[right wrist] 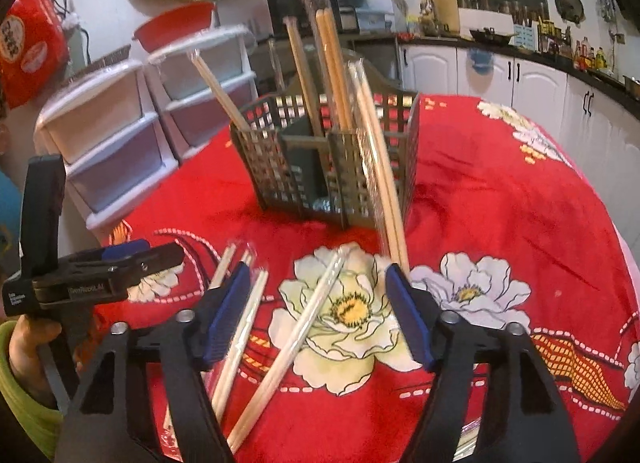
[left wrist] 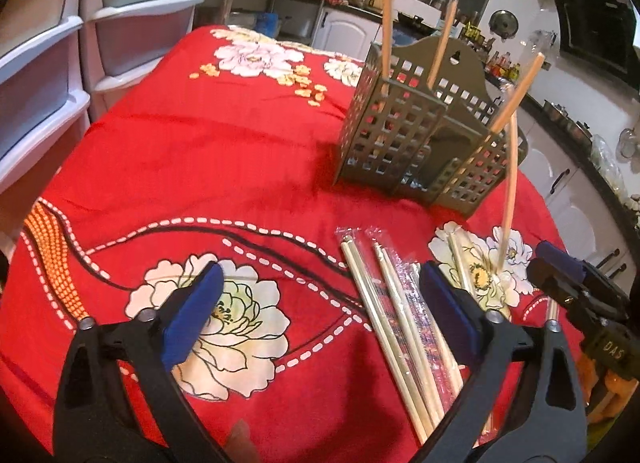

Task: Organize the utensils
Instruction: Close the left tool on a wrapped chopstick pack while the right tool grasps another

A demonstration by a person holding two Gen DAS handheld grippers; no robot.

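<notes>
A grey lattice utensil holder point(left wrist: 424, 139) stands on the red flowered cloth and holds several chopsticks; it also shows in the right wrist view point(right wrist: 332, 167). Several wrapped chopstick pairs point(left wrist: 400, 319) lie on the cloth in front of it, also in the right wrist view point(right wrist: 256, 327). One wrapped pair point(right wrist: 380, 179) stands tilted and blurred beside the holder's front, next to my right fingertip; it also shows in the left wrist view point(left wrist: 509, 187). My left gripper point(left wrist: 320, 303) is open and empty over the cloth. My right gripper point(right wrist: 320, 303) is open.
White plastic drawer units point(left wrist: 52, 75) stand at the table's left edge. Kitchen cabinets and a cluttered counter point(right wrist: 540, 75) run behind the table. The other gripper shows at each view's side: the right one point(left wrist: 576, 295) and the left one point(right wrist: 92, 275).
</notes>
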